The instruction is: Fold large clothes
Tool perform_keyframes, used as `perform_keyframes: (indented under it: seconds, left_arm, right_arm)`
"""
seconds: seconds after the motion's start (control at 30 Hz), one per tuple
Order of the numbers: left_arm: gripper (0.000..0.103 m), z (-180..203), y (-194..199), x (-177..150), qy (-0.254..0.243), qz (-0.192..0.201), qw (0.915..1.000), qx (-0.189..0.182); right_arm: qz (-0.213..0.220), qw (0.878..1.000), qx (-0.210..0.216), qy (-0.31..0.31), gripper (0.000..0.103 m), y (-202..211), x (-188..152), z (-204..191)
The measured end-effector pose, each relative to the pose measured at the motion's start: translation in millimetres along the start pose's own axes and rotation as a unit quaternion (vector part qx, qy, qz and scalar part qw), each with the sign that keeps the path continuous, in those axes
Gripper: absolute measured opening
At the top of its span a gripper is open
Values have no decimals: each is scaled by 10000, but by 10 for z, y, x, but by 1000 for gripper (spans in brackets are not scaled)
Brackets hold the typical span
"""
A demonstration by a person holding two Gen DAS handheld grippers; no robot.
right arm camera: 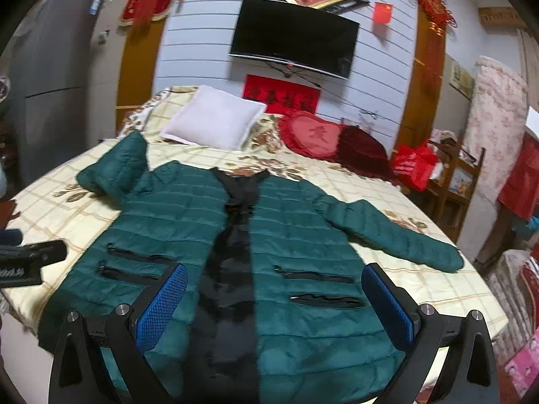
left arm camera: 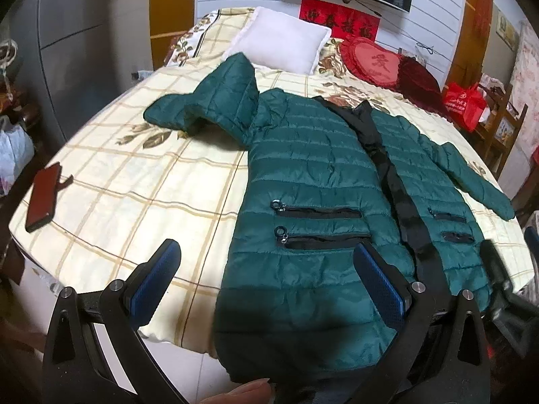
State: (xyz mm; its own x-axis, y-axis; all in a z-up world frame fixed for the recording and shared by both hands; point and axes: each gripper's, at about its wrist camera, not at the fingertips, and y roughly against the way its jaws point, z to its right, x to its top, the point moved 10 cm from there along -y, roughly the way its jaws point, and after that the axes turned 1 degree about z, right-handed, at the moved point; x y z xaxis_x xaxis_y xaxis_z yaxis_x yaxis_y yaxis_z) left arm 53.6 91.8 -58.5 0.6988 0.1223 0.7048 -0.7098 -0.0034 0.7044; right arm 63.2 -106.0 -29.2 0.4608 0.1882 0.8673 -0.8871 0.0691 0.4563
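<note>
Bedroom, checked bedspread [left arm camera: 134,181] under a green padded jacket [left arm camera: 303,175].
Left gripper [left arm camera: 266,289] and right gripper [right arm camera: 274,306] hover above the jacket's hem, jaws apart, holding nothing.

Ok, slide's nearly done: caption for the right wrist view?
Open hand-held gripper above green jacket spread on bed.

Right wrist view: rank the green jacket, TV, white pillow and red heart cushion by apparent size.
1. Green jacket, though nearest the camera.
2. TV.
3. White pillow.
4. Red heart cushion, close to the pillow in size; that order is unsure.
</note>
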Motion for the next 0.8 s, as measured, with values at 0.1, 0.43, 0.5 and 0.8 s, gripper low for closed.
perform_keyframes:
  seconds: [0.1, 0.43, 0.5, 0.8]
  left_arm:
    - [103, 75, 19, 30, -132, 7, 9999, 25]
    - [103, 360, -655, 417, -677, 72, 9971, 336]
    - [103, 450, -851, 496, -759, 144, 9968, 199]
    - [103, 284, -1664, 316, -532, -144, 9977, 388]
  right_arm:
    - [10, 9999, -48, 133, 103, -15, -55, -51]
    - [-671, 9965, 401, -307, 103, -795, 70, 659]
    - [-835, 9948, 388, -429, 103, -1091, 32, 796]
    - [-1016, 9946, 151, -117, 103, -2122, -311, 1312]
